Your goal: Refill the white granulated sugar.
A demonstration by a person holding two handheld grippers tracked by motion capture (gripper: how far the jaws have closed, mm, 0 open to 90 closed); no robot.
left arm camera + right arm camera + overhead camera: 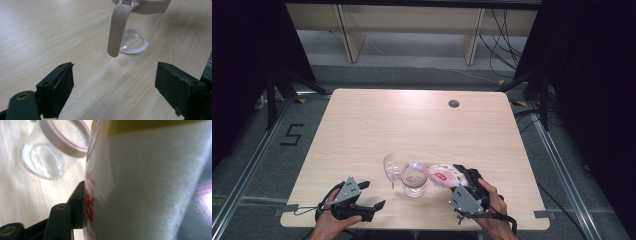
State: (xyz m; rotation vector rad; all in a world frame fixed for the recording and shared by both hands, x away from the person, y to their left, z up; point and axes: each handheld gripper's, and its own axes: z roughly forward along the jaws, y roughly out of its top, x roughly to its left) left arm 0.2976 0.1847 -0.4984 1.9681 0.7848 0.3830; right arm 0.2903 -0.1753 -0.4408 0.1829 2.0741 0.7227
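1. A clear glass jar with a pale pink rim stands upright on the wooden table, near its front edge, between the two hands.
2. A pink handle hangs down the jar's side, as the left gripper view shows; the jar holds what looks like a shallow white layer at its bottom.
3. Its clear lid stands tipped up at the jar's rear left rim.
4. A bottle with a white, red-printed label is tilted over the jar, its mouth at the jar's rim.
5. The right gripper pinches the bottle's body; in the right gripper view the label presses against one black jaw.
6. The left gripper rests low near the front left of the table, just left of the jar and apart from it. Its jaws are spread wide with nothing between them, pointing at the jar.
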